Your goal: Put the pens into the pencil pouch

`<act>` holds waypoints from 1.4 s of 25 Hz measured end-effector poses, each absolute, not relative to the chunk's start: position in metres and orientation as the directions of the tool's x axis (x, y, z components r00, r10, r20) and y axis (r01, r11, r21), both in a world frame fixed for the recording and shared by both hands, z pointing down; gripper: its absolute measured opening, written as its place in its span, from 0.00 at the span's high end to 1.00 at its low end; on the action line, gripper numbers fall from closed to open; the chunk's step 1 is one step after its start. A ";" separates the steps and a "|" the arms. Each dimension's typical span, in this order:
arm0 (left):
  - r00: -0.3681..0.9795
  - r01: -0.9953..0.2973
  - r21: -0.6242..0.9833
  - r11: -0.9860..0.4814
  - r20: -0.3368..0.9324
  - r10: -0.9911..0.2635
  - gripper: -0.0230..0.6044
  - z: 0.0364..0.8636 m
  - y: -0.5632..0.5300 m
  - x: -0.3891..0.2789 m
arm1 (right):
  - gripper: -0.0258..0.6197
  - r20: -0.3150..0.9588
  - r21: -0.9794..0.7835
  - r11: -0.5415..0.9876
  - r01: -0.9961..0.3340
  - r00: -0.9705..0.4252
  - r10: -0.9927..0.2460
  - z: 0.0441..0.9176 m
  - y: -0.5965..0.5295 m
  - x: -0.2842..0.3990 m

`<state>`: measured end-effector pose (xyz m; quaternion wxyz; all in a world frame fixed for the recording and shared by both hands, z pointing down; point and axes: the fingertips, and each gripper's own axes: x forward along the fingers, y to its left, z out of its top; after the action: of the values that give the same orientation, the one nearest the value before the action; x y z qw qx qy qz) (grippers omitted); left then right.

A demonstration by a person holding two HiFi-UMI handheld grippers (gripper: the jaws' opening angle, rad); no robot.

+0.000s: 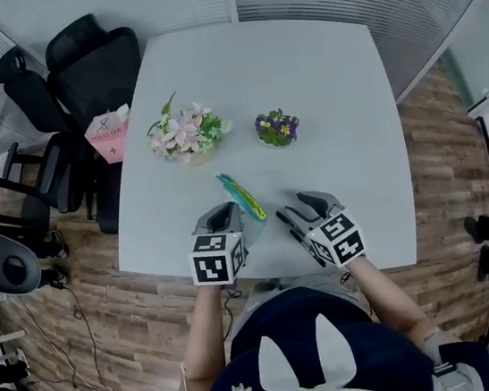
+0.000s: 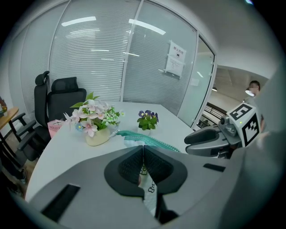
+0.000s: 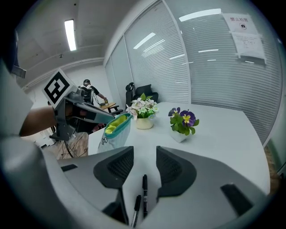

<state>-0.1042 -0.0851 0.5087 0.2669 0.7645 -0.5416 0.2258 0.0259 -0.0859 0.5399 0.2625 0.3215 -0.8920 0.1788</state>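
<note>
Standing mid-counter, a cream pot of pink and white flowers [image 1: 186,133] and a smaller pot of purple and yellow pansies [image 1: 277,129] sit well beyond both tools, leaving the white counter [image 1: 319,80] bare between. The left tool [image 2: 143,154] is clamped shut on the clear, teal-zipped pencil pouch [image 3: 114,129], whose mouth gapes. The right tool [image 3: 140,163], jaws wide apart and gripping nothing, hangs over two black pens [image 3: 145,194] lying side by side by the counter's near edge.

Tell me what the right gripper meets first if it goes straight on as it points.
Probably the longer slim black pen lying on the white table, in line between the right gripper's open jaws; a shorter black pen lies beside it. Depth is unclear.
</note>
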 end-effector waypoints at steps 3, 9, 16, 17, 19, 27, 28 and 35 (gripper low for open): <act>0.308 -0.950 0.167 -0.264 0.633 -0.710 0.92 0.510 -0.089 -0.107 | 0.71 0.613 -0.150 0.752 -0.642 -0.657 -0.439 0.554 -0.089 0.014; 0.303 -0.952 0.172 -0.252 0.636 -0.710 0.92 0.512 -0.097 -0.110 | 0.73 0.679 -0.170 0.780 -0.602 -0.645 -0.350 0.587 -0.087 0.000; 0.305 -0.952 0.184 -0.246 0.634 -0.710 0.92 0.514 -0.102 -0.113 | 0.73 0.761 -0.171 0.814 -0.556 -0.599 -0.249 0.629 -0.081 -0.010; 0.306 -0.952 0.185 -0.244 0.634 -0.711 0.92 0.514 -0.103 -0.114 | 0.73 0.773 -0.174 0.818 -0.549 -0.591 -0.232 0.635 -0.080 -0.012; 0.305 -0.952 0.188 -0.241 0.634 -0.711 0.92 0.514 -0.105 -0.114 | 0.73 0.798 -0.175 0.824 -0.539 -0.567 -0.201 0.648 -0.078 -0.014; 0.299 -0.953 0.164 -0.256 0.652 -0.697 0.92 0.519 -0.106 -0.117 | 0.74 0.857 -0.152 0.844 -0.515 -0.494 -0.147 0.682 -0.070 -0.012; 0.300 -0.953 0.165 -0.256 0.652 -0.696 0.92 0.519 -0.107 -0.118 | 0.75 0.864 -0.147 0.847 -0.511 -0.482 -0.141 0.685 -0.069 -0.012; 0.309 -0.949 0.172 -0.262 0.655 -0.690 0.92 0.521 -0.109 -0.120 | 0.84 0.878 -0.094 0.858 -0.504 -0.449 -0.167 0.692 -0.073 -0.006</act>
<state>-0.1198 -0.1090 0.5210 0.2788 0.7596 -0.5395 0.2328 -0.0065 -0.0730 0.6919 0.4846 0.2015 -0.8333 0.1737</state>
